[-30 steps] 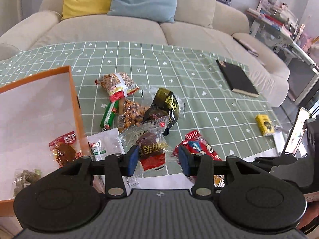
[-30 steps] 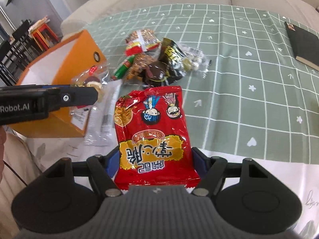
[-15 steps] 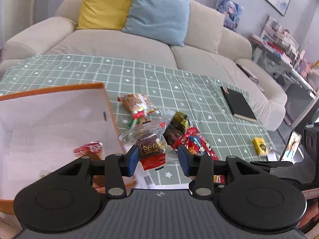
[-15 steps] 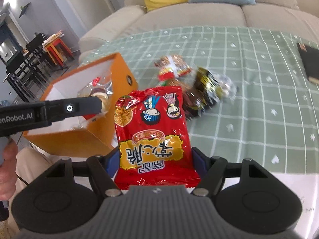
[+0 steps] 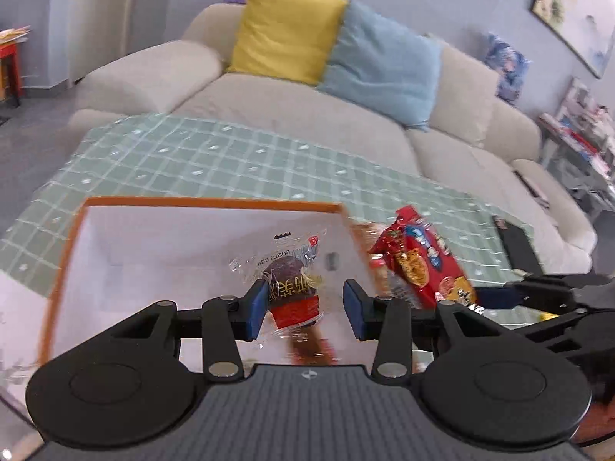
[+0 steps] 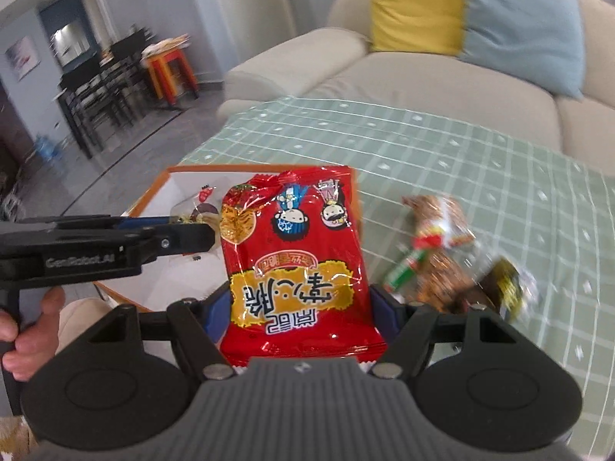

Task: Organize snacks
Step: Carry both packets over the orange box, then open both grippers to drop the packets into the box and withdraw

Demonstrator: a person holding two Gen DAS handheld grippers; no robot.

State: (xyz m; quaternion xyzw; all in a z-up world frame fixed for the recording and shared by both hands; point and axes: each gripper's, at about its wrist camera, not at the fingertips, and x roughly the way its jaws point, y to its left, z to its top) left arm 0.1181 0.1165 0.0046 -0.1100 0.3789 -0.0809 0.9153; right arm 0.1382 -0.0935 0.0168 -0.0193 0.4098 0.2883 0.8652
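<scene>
Red bag [image 6: 298,269] upright, long axis along fingers, clamped in right gripper [image 6: 300,303] | left gripper [image 5: 305,305] jaws apart, clear packet [image 5: 286,276] between, touching left pad, over box [image 5: 69,246]

The box [image 5: 207,203] stood open-topped, its white floor mostly bare. The left claw [image 6: 184,230] and red bag [image 6: 296,261] crowded its right wall; loose snacks [image 6: 449,265] cluttered the worktop [image 6: 480,161] beside.
</scene>
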